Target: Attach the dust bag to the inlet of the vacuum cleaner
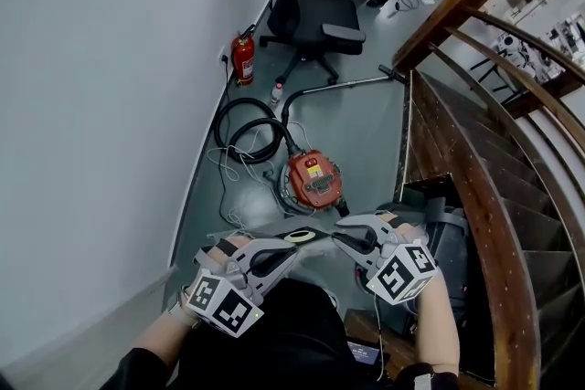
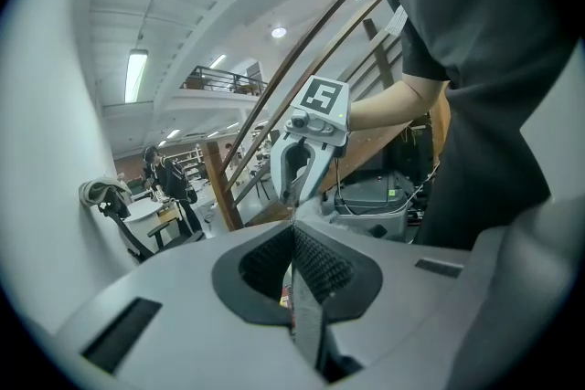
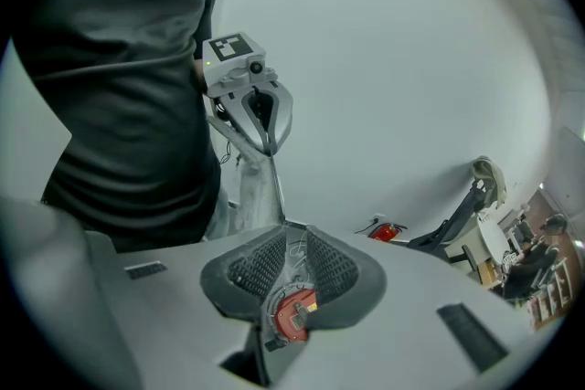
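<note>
Both tongs are busy: the left tongs [image 1: 291, 251] are clamped on one end of the pale, floppy dust bag with its flat grey card collar [image 1: 300, 236]. The right tongs [image 1: 342, 238] pinch the other end, so we've got it strung between them, well above the floor. Below sits the round red-and-black canister vacuum cleaner [image 1: 311, 180], its black ribbed hose [image 1: 239, 128] coiled beside it. We reckon we're mid-carry. Next we lower the collar, line its hole up with the inlet and press squarely.
</note>
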The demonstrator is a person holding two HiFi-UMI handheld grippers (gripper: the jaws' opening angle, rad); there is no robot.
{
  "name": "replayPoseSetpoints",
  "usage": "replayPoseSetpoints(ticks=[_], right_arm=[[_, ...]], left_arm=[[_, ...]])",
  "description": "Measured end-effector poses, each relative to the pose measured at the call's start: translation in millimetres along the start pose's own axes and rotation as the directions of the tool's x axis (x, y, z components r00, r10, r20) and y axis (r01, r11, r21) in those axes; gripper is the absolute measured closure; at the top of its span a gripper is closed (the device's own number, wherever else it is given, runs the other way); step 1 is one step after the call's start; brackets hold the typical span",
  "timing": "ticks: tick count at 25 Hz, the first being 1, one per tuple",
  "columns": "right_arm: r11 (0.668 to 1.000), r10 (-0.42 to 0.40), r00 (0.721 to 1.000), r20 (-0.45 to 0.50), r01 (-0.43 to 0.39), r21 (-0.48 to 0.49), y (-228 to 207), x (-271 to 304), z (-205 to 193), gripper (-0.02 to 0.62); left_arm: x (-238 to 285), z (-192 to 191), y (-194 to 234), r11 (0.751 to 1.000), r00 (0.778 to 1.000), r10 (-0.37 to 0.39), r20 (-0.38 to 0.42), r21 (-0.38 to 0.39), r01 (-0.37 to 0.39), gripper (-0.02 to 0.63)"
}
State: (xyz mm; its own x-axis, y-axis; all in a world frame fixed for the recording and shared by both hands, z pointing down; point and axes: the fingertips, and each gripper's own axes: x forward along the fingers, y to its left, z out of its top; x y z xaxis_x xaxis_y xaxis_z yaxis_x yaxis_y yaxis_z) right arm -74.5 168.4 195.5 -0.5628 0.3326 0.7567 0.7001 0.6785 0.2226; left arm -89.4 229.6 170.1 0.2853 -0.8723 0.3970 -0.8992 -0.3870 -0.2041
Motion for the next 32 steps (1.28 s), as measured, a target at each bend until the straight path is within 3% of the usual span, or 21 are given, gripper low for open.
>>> replayPoseSetpoints(ticks=[8,17,22,26,32], right_arm=[[0.999,0.045,0.999,0.018,-0.044,-0.011,13,10,4,0.511],[0.999,-0.001,1.0,-0.01,0.001,0.036,25,22,-13,0.555],[0.987,-0.056,0.995,-0.084,0.068,0.148,37,21,-57,0.555],[0.967,-0.082,0.983,-0.166,0.118,0.225,50,20,-108,0.555],[0.935,-0.086,0.958,-0.272,0.172,0.311,72,30,-198,0.555]], left_arm=[[2,2,-6,1.0,1.0,-0.024,0.013,0.009,0.024,0.588],[17,-13,-12,0.998,0.998,-0.056,-0.009,-0.029,0.056,0.588],[55,-27,-32,0.995,0.994,-0.101,-0.041,-0.024,0.1,0.586],[99,-43,-60,0.983,0.981,-0.182,-0.073,0.008,0.183,0.588],[176,-79,-100,0.959,0.956,-0.282,-0.086,-0.041,0.279,0.588]])
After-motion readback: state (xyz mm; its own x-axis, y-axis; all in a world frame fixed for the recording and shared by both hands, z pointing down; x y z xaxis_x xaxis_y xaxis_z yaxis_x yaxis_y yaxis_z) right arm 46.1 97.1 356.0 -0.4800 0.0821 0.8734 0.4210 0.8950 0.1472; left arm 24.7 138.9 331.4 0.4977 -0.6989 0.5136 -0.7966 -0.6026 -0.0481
